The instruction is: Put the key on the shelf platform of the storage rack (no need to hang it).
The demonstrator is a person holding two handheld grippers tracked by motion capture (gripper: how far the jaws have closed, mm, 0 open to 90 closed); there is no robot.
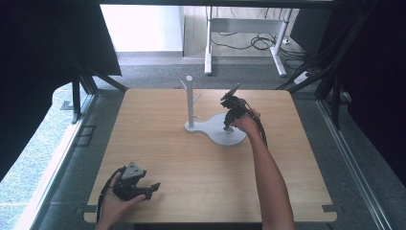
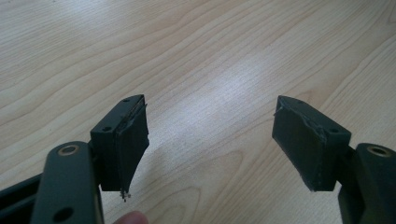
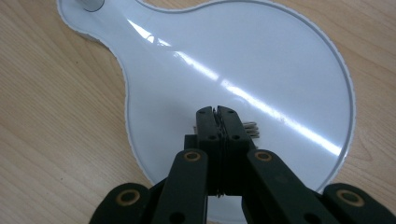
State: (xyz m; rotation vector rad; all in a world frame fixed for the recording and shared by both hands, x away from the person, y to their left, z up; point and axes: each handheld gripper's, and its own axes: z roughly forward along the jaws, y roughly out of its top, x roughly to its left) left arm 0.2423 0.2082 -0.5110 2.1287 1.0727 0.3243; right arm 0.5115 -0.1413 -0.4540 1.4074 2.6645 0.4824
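The right claw hangs over the round end of the white stand base, and its jaws point down at it. In the right gripper view the jaws are pressed together, closed on a small metal piece. Coils like a spring stick out of this piece to the side of the jaw tips. What the piece is exactly I cannot tell, because most of it is hidden between the pads. Its visible part lies across the line of the jaws and just above the glossy surface of the base; I cannot tell if it touches.

The base is flat and has the shape of a pear. Its long axis runs from the wide round end under the right claw to the narrow end, where the white post stands upright with short pegs.

The left claw is well apart from the base, near the front left corner of the table. Its jaws are wide open with nothing between them, over bare wood.
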